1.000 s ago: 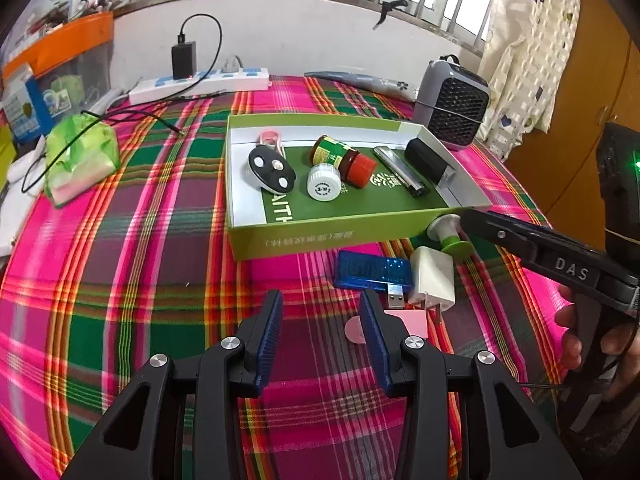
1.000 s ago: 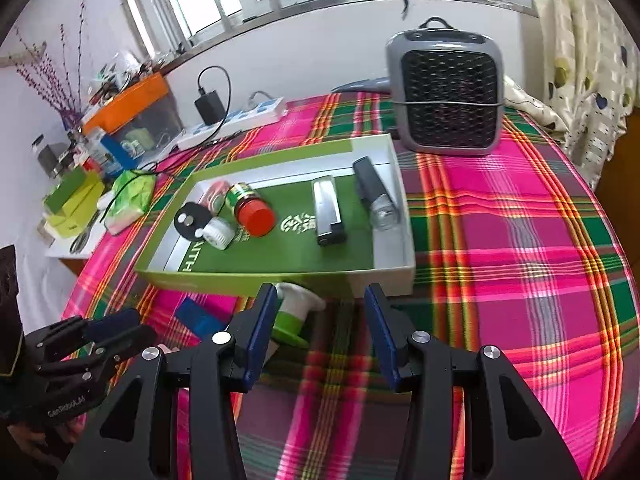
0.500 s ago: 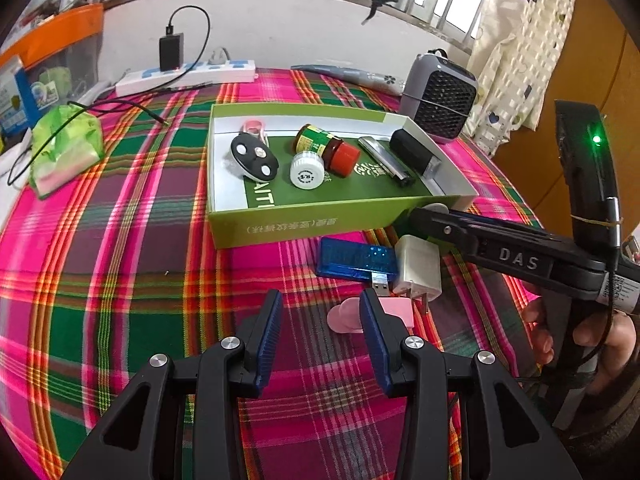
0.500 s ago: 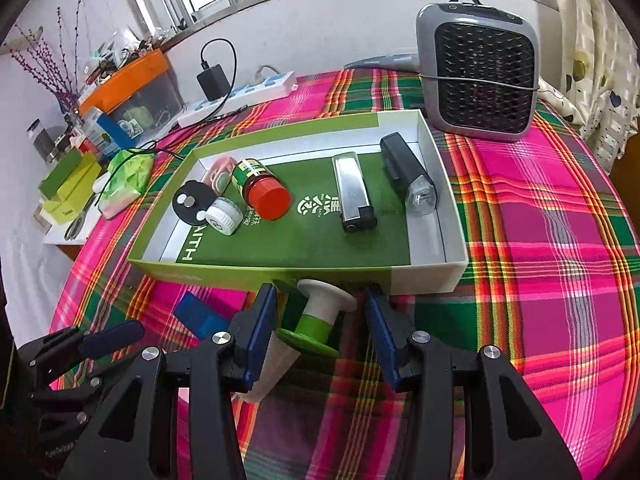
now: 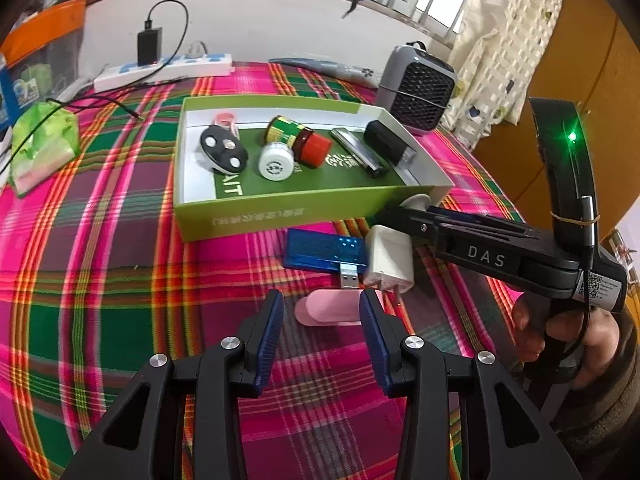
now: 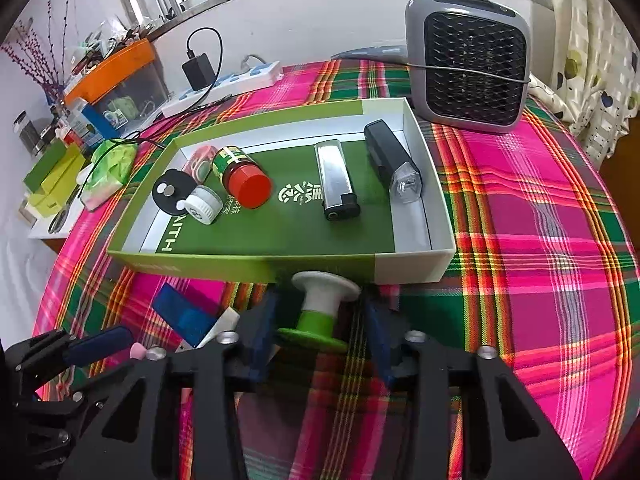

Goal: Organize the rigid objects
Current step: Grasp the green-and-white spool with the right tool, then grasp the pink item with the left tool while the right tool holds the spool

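My right gripper point(image 6: 320, 332) is closing around the white-and-green plastic spool point(image 6: 320, 312), lying just outside the green cardboard tray point(image 6: 248, 264). My left gripper point(image 5: 322, 328) hangs wide, empty, over the pink oval piece point(image 5: 328, 312).

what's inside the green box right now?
Inside the green box: a black remote, white cap, red-lidded jar, silver lighter, black torch. A pink item is mostly hidden behind the jar and remote.
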Demonstrator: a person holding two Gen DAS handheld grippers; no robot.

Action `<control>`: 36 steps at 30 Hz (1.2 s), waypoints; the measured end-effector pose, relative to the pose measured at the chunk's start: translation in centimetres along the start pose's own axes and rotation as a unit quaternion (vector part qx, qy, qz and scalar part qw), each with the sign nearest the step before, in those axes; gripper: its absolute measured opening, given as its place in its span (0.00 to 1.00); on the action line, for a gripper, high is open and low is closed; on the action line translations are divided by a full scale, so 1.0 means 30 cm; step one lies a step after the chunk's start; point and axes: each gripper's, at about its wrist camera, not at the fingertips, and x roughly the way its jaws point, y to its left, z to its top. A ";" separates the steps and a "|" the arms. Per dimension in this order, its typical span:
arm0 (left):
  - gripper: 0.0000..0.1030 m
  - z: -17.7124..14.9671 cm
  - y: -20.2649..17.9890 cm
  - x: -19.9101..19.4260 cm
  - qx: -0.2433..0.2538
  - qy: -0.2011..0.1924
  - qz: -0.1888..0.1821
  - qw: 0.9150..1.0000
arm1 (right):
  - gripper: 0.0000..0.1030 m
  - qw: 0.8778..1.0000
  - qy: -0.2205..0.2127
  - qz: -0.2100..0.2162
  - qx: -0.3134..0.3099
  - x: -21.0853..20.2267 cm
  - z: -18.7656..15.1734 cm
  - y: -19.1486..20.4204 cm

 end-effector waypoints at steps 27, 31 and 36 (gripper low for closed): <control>0.38 -0.072 -0.146 -0.034 0.071 0.016 -0.016 0.997 | 0.39 0.999 -0.036 -0.021 0.004 -0.181 -0.131 -0.072; 0.38 -0.059 -0.154 -0.052 0.085 0.003 0.006 0.996 | 0.39 0.999 -0.039 -0.021 0.009 -0.198 -0.146 -0.086; 0.38 -0.035 -0.155 -0.026 0.095 0.006 0.004 0.995 | 0.39 0.999 -0.039 -0.020 0.010 -0.199 -0.155 -0.090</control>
